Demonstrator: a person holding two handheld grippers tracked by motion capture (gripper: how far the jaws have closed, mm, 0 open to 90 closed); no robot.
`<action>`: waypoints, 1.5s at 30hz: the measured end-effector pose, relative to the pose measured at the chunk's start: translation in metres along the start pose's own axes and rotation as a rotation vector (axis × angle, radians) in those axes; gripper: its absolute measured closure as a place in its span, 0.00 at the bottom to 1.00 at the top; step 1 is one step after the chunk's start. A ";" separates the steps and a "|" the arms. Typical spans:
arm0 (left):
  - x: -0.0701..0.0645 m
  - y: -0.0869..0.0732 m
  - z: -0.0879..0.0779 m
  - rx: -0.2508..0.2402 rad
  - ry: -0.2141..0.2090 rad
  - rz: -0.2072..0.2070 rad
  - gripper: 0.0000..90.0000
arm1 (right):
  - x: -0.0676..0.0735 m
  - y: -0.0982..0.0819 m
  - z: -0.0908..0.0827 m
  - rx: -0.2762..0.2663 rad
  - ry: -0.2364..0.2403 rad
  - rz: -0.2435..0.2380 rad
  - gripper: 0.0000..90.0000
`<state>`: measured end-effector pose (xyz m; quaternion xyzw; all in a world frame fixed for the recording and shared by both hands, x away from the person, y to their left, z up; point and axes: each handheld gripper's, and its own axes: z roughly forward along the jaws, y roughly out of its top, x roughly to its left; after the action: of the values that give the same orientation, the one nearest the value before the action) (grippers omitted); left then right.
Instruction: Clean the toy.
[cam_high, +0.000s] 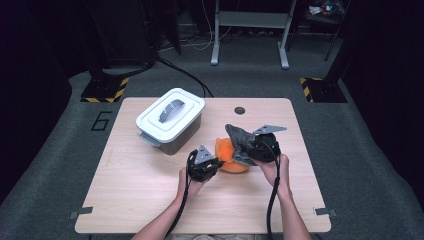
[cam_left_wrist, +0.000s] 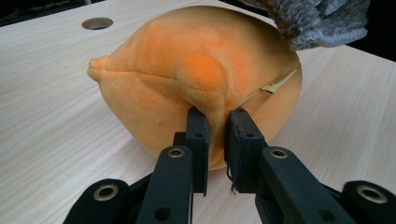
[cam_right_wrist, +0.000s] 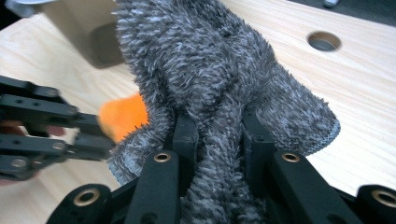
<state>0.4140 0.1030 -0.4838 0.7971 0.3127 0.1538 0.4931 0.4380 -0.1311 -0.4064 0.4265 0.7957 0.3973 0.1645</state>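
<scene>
An orange plush toy (cam_high: 227, 152) lies near the middle of the wooden table (cam_high: 150, 200). My left gripper (cam_high: 216, 163) is at its near left side, and in the left gripper view the jaws of my left gripper (cam_left_wrist: 216, 122) pinch a fold of the orange plush toy (cam_left_wrist: 187, 70). My right gripper (cam_high: 246, 148) is shut on a shaggy grey cloth (cam_high: 240, 137) held just above the toy's right side. The right gripper view has the grey cloth (cam_right_wrist: 210, 74) bunched between the jaws of my right gripper (cam_right_wrist: 217, 133), with the orange toy (cam_right_wrist: 123, 116) behind it.
A white lidded storage box (cam_high: 170, 119) with a grey handle stands at the table's back left. A round cable hole (cam_high: 240, 110) is in the tabletop at the back centre. Both forearms come in over the near edge.
</scene>
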 end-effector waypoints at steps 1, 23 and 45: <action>-0.001 0.000 0.000 -0.001 -0.003 -0.005 0.89 | 0.006 0.003 0.000 -0.006 0.006 -0.019 0.79; -0.002 -0.002 0.004 -0.013 -0.014 -0.024 0.90 | 0.031 0.003 0.023 0.046 -0.056 -0.101 0.79; 0.005 -0.005 0.004 -0.019 -0.027 -0.058 0.90 | -0.025 -0.026 0.015 0.061 -0.114 0.040 0.79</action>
<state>0.4181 0.1046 -0.4909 0.7850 0.3276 0.1315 0.5091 0.4478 -0.1521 -0.4377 0.4690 0.7882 0.3511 0.1885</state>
